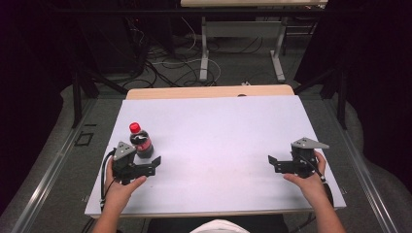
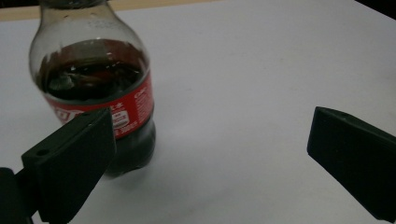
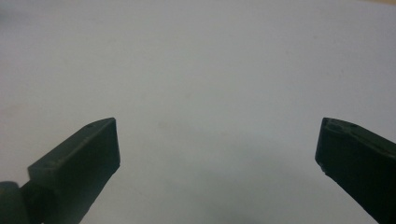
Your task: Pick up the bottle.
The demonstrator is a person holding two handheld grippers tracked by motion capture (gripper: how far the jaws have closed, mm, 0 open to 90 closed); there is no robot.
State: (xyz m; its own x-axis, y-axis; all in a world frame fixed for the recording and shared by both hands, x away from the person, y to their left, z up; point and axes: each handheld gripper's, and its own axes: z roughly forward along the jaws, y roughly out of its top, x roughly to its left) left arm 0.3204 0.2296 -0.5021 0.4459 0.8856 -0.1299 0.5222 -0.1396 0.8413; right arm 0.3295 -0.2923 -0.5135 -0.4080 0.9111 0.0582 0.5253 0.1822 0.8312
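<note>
While both hands rest low on the white rectangular table top (image 1: 218, 131), the left gripper (image 1: 154, 165) sits near the table's left front, its jaws spread wide with nothing between them. The small clear plastic cola bottle with a red cap and red label (image 1: 140, 141) stands upright just behind that gripper. In the left gripper view the bottle (image 2: 95, 88) is outside the jaw gap, beside and beyond one jaw; whether that jaw touches the bottle's lower wall cannot be told from this angle, as the jaw covers that part. Dark liquid fills the bottle to about its shoulder. The right gripper (image 1: 273, 162) is held near the table's right front, well apart from the bottle, jaws likewise wide apart over bare table surface (image 3: 196, 70).
</note>
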